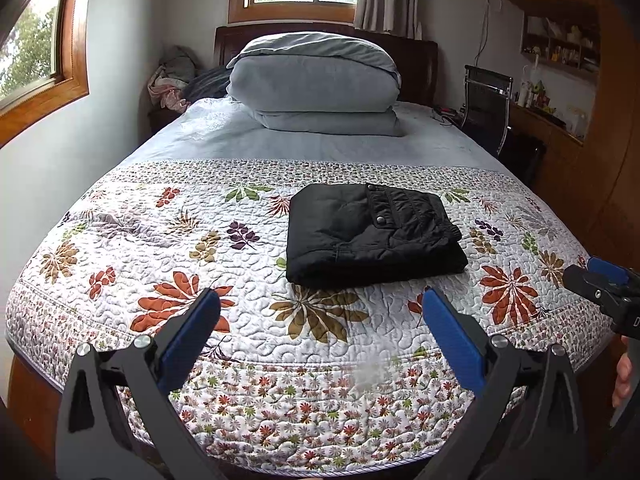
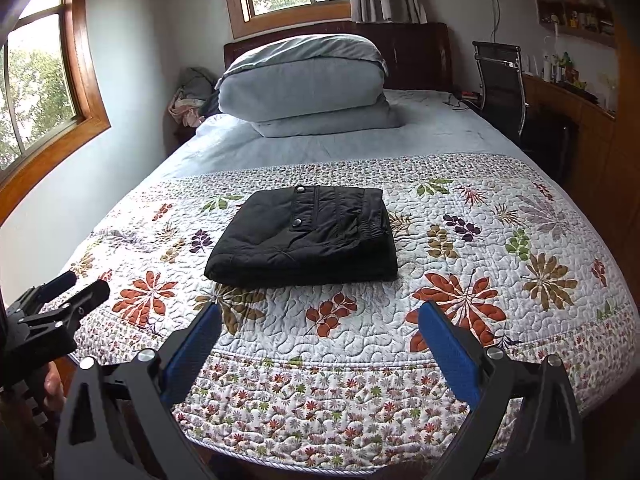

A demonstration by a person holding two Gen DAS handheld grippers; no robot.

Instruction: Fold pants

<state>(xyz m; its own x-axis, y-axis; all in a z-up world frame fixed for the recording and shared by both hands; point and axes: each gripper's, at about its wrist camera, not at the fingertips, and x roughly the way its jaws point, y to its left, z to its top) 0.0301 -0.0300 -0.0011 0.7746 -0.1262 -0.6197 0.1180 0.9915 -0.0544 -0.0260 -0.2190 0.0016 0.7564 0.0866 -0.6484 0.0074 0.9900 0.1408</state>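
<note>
The black pants [image 1: 370,236] lie folded into a compact rectangle on the floral quilt [image 1: 168,264], waistband and snap buttons on top. They also show in the right wrist view [image 2: 304,240]. My left gripper [image 1: 322,300] is open and empty, held back above the foot of the bed, short of the pants. My right gripper [image 2: 318,312] is open and empty too, also short of the pants. Each gripper shows at the edge of the other's view: the right one [image 1: 604,276] and the left one [image 2: 76,288].
Folded grey bedding [image 1: 316,84] is stacked at the head of the bed against the wooden headboard [image 1: 416,60]. A black chair [image 1: 486,100] and a wooden desk [image 1: 548,128] stand to the right. Clothes [image 1: 172,80] are piled at the back left.
</note>
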